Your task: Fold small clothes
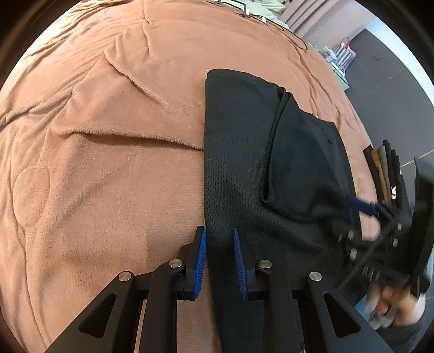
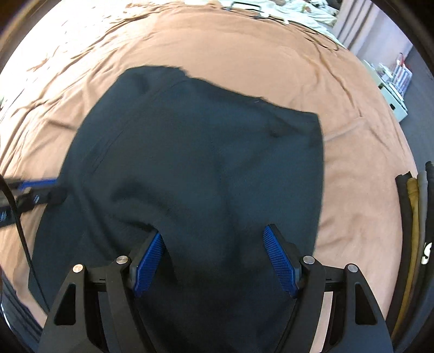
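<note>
A black garment (image 1: 244,163) lies partly folded on the brown blanket (image 1: 108,135); it also fills the middle of the right wrist view (image 2: 203,163). My left gripper (image 1: 220,239) straddles the garment's left edge with its blue pads a small gap apart, cloth between them. My right gripper (image 2: 214,239) hovers wide open over the garment's near part, cloth bunched under its jaws. The right gripper also shows blurred at the right of the left wrist view (image 1: 379,217), and the left gripper at the left of the right wrist view (image 2: 35,190).
A stack of folded clothes (image 2: 415,230) lies at the blanket's right edge, also in the left wrist view (image 1: 385,171). White items and a metal handle (image 1: 238,5) sit at the far edge. Shelving (image 2: 393,81) stands on the floor beyond the bed.
</note>
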